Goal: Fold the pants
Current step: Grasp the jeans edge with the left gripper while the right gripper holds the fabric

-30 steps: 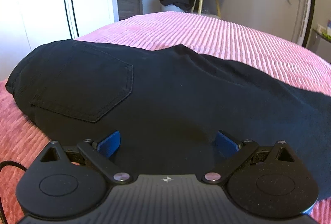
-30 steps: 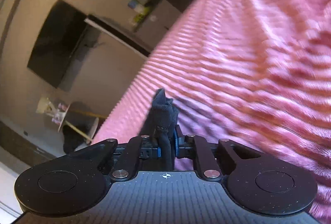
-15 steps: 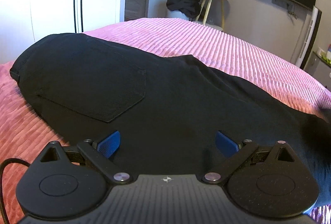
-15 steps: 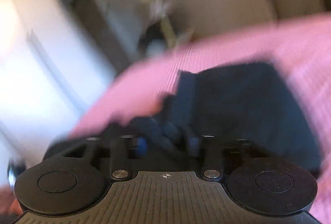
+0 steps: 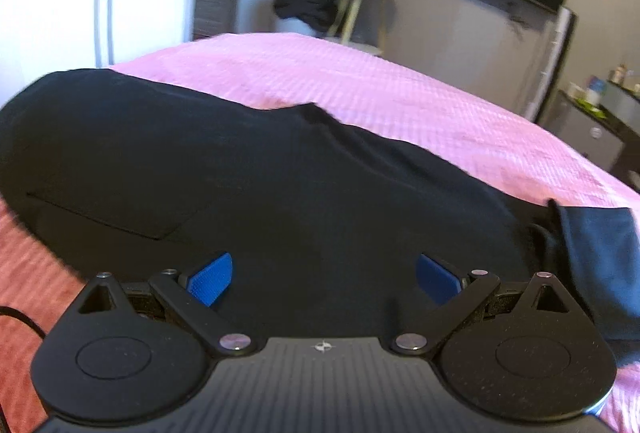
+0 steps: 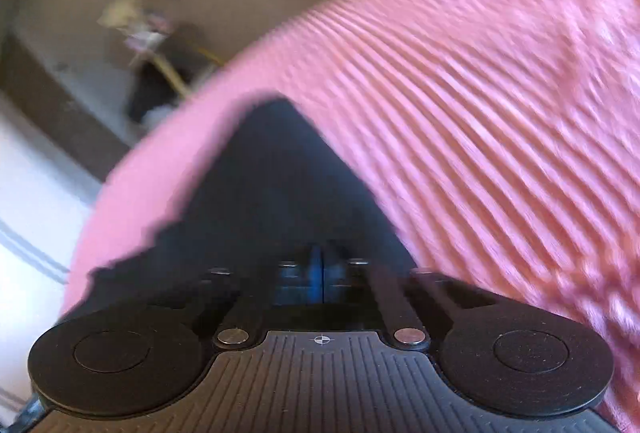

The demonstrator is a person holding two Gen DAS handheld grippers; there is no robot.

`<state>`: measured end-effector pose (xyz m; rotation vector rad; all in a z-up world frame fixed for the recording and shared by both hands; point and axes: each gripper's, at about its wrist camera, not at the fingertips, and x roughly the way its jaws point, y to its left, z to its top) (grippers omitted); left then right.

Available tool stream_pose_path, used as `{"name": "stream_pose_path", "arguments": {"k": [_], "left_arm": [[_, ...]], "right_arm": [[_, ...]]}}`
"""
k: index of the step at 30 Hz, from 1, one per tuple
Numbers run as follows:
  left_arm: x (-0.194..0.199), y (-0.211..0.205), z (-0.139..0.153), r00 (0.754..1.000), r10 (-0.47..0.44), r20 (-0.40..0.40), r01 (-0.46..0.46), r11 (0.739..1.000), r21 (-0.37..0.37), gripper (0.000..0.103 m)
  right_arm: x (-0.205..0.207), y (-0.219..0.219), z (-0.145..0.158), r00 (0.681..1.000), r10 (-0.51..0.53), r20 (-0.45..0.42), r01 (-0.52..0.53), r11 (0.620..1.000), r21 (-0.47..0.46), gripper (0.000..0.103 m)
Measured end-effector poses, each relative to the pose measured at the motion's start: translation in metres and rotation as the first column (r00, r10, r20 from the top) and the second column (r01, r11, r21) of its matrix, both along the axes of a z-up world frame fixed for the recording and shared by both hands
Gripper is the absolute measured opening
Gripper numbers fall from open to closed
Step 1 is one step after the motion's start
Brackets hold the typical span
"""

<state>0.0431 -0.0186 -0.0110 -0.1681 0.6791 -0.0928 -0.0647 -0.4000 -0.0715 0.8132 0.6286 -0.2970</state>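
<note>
The black pants (image 5: 248, 169) lie sideways before the left gripper (image 5: 323, 275), whose jaws are wide apart; the right gripper (image 6: 320, 269) pinches the leg end.

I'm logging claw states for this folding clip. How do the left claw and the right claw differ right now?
The left claw is wide open, blue pads far apart; the right claw has its pads pressed together. The left claw holds nothing and sits over the black pants; whether the right claw pinches fabric is hidden by blur. The left view is fairly sharp, the right one motion-blurred. Both face the pants on the pink bedspread.
</note>
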Motion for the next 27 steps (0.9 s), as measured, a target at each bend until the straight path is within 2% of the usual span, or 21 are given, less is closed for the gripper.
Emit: {"name": "stream_pose_path", "arguments": {"k": [2, 4, 7, 10, 12, 13, 14, 16, 17, 18, 19, 20, 22, 24, 25, 26, 27], "left_arm": [[0.001, -0.006, 0.004, 0.998, -0.051, -0.027, 0.05, 0.997, -0.055, 0.099], [0.005, -0.016, 0.009, 0.994, -0.093, -0.058, 0.084, 0.987, -0.14, 0.099], [0.018, -0.045, 0.014, 0.98, -0.17, -0.104, 0.136, 0.952, -0.275, 0.099], [0.038, -0.081, 0.01, 0.946, -0.267, -0.184, 0.176, 0.9, -0.399, 0.099], [0.055, -0.105, 0.0, 0.91, -0.308, -0.277, 0.169, 0.886, -0.431, 0.099], [0.063, -0.113, -0.006, 0.899, -0.302, -0.318, 0.157, 0.898, -0.41, 0.097], [0.067, -0.119, -0.006, 0.901, -0.288, -0.325, 0.153, 0.911, -0.384, 0.096], [0.072, -0.124, -0.006, 0.904, -0.297, -0.306, 0.155, 0.898, -0.411, 0.095], [0.075, -0.126, -0.007, 0.9, -0.299, -0.316, 0.139, 0.886, -0.443, 0.088], [0.078, -0.128, -0.008, 0.896, -0.302, -0.326, 0.122, 0.872, -0.473, 0.077], [0.082, -0.131, -0.01, 0.888, -0.316, -0.333, 0.117, 0.857, -0.503, 0.071], [0.085, -0.134, -0.012, 0.88, -0.326, -0.346, 0.107, 0.844, -0.525, 0.068], [0.088, -0.134, -0.016, 0.877, -0.333, -0.345, 0.088, 0.819, -0.567, 0.068], [0.091, -0.128, -0.024, 0.87, -0.347, -0.351, 0.051, 0.771, -0.635, 0.067], [0.095, -0.125, -0.031, 0.864, -0.355, -0.357, 0.022, 0.734, -0.679, 0.066], [0.098, -0.124, -0.038, 0.853, -0.376, -0.363, -0.005, 0.688, -0.726, 0.058], [0.102, -0.124, -0.046, 0.839, -0.389, -0.381, -0.032, 0.663, -0.748, 0.036]], "right_arm": [[-0.007, -0.005, -0.009, 0.999, -0.025, 0.043, 0.021, 0.997, 0.072, 0.0], [-0.006, -0.003, -0.009, 0.999, -0.018, 0.042, 0.016, 0.998, 0.057, 0.0], [-0.01, -0.007, -0.009, 0.998, -0.024, 0.064, 0.019, 0.996, 0.082, 0.002], [-0.026, -0.016, -0.013, 0.992, -0.043, 0.123, 0.025, 0.99, 0.141, 0.011], [-0.035, -0.019, -0.008, 0.985, -0.046, 0.167, 0.017, 0.986, 0.168, 0.024], [-0.037, -0.018, -0.006, 0.981, -0.044, 0.19, 0.009, 0.984, 0.179, 0.034], [-0.042, -0.02, -0.005, 0.976, -0.042, 0.212, 0.001, 0.982, 0.191, 0.038], [-0.049, -0.022, -0.005, 0.97, -0.032, 0.242, -0.02, 0.978, 0.208, 0.039], [-0.051, -0.024, -0.006, 0.969, -0.028, 0.247, -0.028, 0.975, 0.22, 0.039], [-0.053, -0.026, -0.009, 0.967, -0.028, 0.254, -0.034, 0.971, 0.237, 0.039], [-0.054, -0.029, -0.011, 0.964, -0.035, 0.265, -0.036, 0.965, 0.258, 0.039], [-0.055, -0.031, -0.013, 0.961, -0.041, 0.272, -0.036, 0.961, 0.273, 0.039], [-0.061, -0.035, -0.017, 0.959, -0.042, 0.281, -0.043, 0.956, 0.29, 0.039], [-0.062, -0.036, -0.016, 0.955, -0.03, 0.294, -0.06, 0.955, 0.292, 0.039], [-0.062, -0.036, -0.017, 0.954, -0.024, 0.298, -0.068, 0.954, 0.292, 0.039], [-0.061, -0.035, -0.017, 0.953, -0.02, 0.302, -0.072, 0.953, 0.294, 0.039], [-0.062, -0.035, -0.017, 0.953, -0.02, 0.302, -0.073, 0.953, 0.294, 0.039]]}}
